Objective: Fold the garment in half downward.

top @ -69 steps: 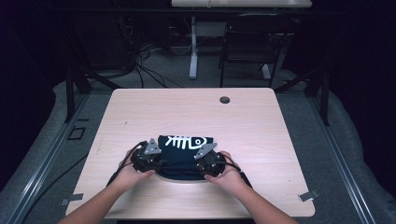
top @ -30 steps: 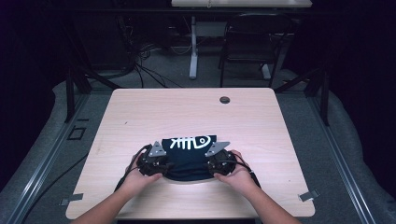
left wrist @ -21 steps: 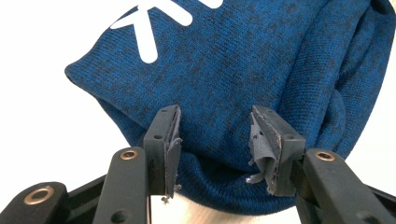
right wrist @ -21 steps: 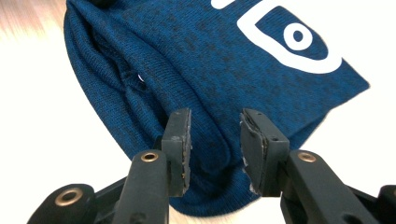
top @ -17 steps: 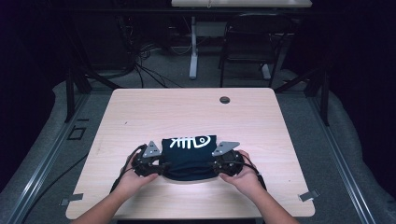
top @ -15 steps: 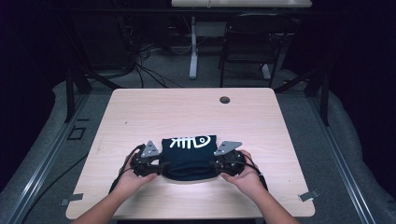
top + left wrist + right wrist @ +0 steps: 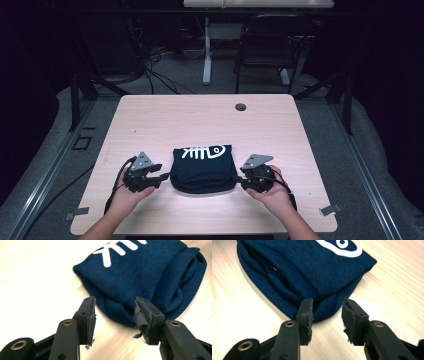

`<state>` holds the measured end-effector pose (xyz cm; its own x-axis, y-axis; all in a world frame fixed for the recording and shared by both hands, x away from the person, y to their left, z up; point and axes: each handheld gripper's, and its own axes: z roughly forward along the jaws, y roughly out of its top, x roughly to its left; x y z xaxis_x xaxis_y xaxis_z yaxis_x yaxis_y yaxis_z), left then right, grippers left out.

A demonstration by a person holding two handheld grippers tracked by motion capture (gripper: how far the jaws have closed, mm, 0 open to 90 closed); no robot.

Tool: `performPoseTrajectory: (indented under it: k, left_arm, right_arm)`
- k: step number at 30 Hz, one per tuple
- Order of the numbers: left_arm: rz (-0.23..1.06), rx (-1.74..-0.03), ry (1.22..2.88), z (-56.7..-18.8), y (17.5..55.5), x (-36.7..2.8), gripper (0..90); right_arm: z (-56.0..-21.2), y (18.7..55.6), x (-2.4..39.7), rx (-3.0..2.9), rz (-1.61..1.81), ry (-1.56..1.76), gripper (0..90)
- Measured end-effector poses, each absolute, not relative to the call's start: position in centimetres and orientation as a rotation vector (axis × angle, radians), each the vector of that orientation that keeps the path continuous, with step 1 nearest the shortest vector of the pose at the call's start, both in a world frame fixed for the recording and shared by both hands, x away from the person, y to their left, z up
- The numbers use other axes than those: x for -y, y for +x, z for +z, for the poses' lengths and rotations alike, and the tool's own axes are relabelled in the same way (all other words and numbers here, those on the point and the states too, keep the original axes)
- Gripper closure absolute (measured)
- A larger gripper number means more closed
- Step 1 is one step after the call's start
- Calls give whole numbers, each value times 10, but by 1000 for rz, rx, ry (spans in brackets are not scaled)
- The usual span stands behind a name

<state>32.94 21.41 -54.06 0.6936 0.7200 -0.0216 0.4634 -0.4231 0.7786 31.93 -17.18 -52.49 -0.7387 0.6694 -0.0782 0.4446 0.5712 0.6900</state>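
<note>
A folded dark blue shirt (image 7: 203, 168) with a white fish-bone print lies on the near middle of the pale wooden table (image 7: 165, 120), its rounded folded edge towards the person.

The left claw (image 7: 162, 178) sits just beside the shirt's left edge, held low over the table in the person's left hand (image 7: 127, 196). In the left gripper view its two black jaws stand wide apart with only bare table and the cloth's edge beyond them; the worn pads (image 7: 91, 325) press on nothing. These jaws have just been opening.

The right claw (image 7: 238, 179) sits just beside the shirt's right edge in the right hand (image 7: 272, 196). In the right gripper view its jaws also gape, the shirt's fold lying just past the tips and clear of the pads (image 7: 308, 320); they too have just been opening.

A small dark round cap (image 7: 240, 107) is set in the table near its far edge.
</note>
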Motion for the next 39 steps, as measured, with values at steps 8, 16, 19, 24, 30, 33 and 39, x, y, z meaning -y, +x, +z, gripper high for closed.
performPoseTrajectory:
  k: [8, 16, 19, 24, 30, 33, 39]
  left_arm:
    - [376, -982, 2029, -549, 319, -236, 520]
    - [345, -1025, 1992, -563, 313, -247, 516]
    - [340, -1028, 1994, -566, 313, -246, 516]
    - [364, -1006, 2019, -567, 312, -242, 516]
    - [374, -999, 2036, -569, 310, -238, 516]
    - [380, -988, 2046, -569, 309, -236, 514]
    - [388, -965, 2080, -571, 308, -231, 511]
  right_arm:
    - [-528, 308, 179, -2434, 1011, 948, 590]
    - [-536, 301, 180, -2415, 1031, 947, 573]
    - [-540, 300, 180, -2418, 1035, 955, 570]
    - [-544, 300, 180, -2421, 1072, 987, 570]
    - [-549, 300, 181, -2428, 1066, 993, 573]
    - [-550, 299, 181, -2432, 1059, 977, 573]
    - [-553, 298, 177, -2443, 1048, 949, 572]
